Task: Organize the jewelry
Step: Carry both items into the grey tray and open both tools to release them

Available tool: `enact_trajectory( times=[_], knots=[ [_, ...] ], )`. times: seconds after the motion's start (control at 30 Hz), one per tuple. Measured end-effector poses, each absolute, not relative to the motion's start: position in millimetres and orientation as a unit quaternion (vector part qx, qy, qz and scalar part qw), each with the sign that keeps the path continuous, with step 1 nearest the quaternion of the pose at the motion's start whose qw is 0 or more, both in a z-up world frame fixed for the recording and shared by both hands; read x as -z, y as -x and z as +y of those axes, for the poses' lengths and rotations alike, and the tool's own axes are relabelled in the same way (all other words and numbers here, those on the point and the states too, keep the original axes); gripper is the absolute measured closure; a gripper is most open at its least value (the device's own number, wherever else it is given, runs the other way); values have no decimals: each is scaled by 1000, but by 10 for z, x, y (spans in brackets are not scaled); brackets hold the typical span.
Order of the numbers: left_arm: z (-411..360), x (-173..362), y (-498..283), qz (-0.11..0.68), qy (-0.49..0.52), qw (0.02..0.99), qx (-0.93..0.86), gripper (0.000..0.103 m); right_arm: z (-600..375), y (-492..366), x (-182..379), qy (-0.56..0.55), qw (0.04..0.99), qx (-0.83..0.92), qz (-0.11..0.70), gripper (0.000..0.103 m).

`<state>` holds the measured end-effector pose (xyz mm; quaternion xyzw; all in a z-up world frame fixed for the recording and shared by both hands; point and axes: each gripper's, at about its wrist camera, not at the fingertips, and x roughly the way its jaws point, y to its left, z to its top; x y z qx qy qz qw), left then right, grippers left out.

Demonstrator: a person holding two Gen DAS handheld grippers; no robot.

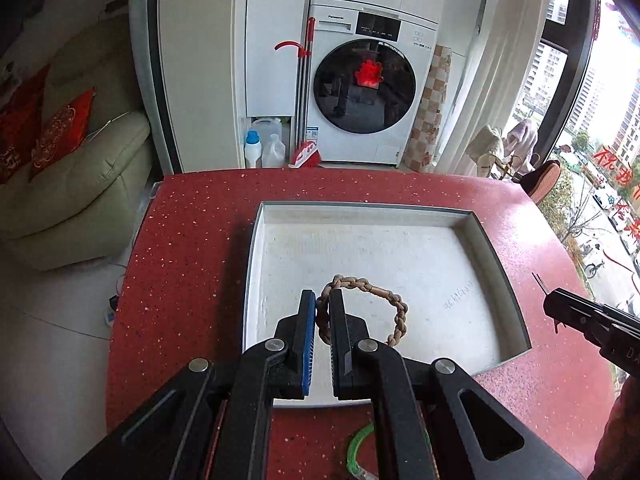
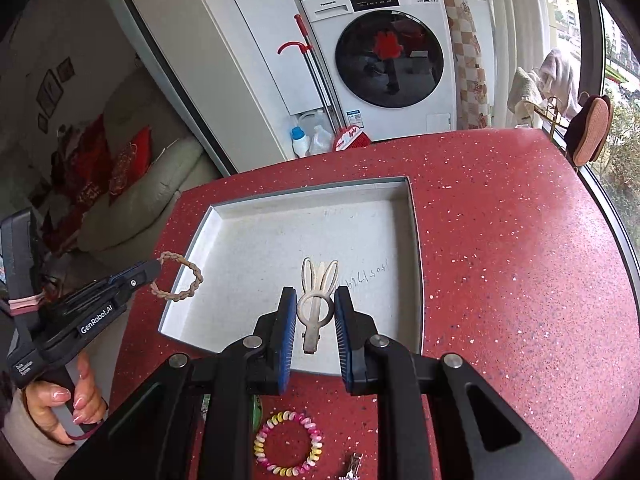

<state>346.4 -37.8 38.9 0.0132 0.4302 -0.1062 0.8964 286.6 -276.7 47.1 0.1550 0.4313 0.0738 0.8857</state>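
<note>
My left gripper (image 1: pixel 322 300) is shut on a brown braided bracelet (image 1: pixel 384 292) and holds it over the white tray (image 1: pixel 360 216) near its left edge; the bracelet (image 2: pixel 178 276) and left gripper (image 2: pixel 154 270) also show in the right wrist view. My right gripper (image 2: pixel 315 308) is shut on a cream rabbit-ear hair clip (image 2: pixel 316 296) and holds it above the tray (image 2: pixel 304 200). The right gripper (image 1: pixel 550 304) shows at the right edge of the left wrist view.
The tray rests on a red speckled table (image 2: pixel 500 240). A multicoloured spiral hair tie (image 2: pixel 288 450), a green item (image 1: pixel 360 440) and a small metal clip (image 2: pixel 352 466) lie on the table's near side. A washing machine (image 1: pixel 360 92) and sofa (image 1: pixel 72 168) stand beyond.
</note>
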Motion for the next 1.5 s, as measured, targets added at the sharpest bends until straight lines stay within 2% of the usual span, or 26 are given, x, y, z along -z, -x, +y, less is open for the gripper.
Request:
enact_trajectory(
  times=[0.33, 0.63, 0.67, 0.7, 0.8, 1.0, 1.07, 1.1, 1.17, 1.27, 1.33, 1.47, 1.5],
  knots=[
    [-517, 374, -3830, 473, -52, 875, 83, 78, -2686, -3283, 209, -143, 865, -48, 478, 82],
    [-625, 539, -3748, 463, -108, 879, 46, 78, -2596, -3252, 348, -114, 867, -38, 483, 80],
    [-640, 535, -3741, 462, -114, 878, 43, 78, -2587, -3253, 349, -114, 867, -40, 483, 77],
    [-651, 529, -3736, 463, -117, 877, 42, 78, -2589, -3253, 343, -117, 867, -43, 483, 68],
    [-622, 479, -3722, 467, -99, 877, 51, 78, -2602, -3221, 292, -132, 866, -50, 479, 57],
    [-565, 333, -3636, 448, -81, 888, 60, 77, -2632, -3082, 101, -155, 874, -59, 457, 51],
    [-536, 300, -3619, 447, -76, 889, 61, 31, -2648, -3031, 52, -160, 876, -58, 451, 49],
    [-519, 277, -3603, 442, -71, 892, 60, 0, -2656, -3010, 33, -162, 877, -57, 449, 49],
    [-521, 216, -3559, 419, -71, 903, 56, 0, -2666, -2964, -3, -167, 878, -58, 445, 49],
    [-540, 175, -3548, 426, -76, 899, 62, 0, -2693, -2876, -68, -174, 879, -59, 440, 49],
    [-522, 85, -3484, 411, -73, 906, 65, 0, -2699, -2788, -133, -179, 882, -65, 432, 44],
    [-453, -138, -3234, 389, -67, 915, 83, 0, -2740, -2558, -309, -189, 894, -69, 401, 19],
    [-418, -188, -3161, 389, -61, 915, 91, 0, -2758, -2485, -358, -194, 898, -70, 390, 18]
  ],
)
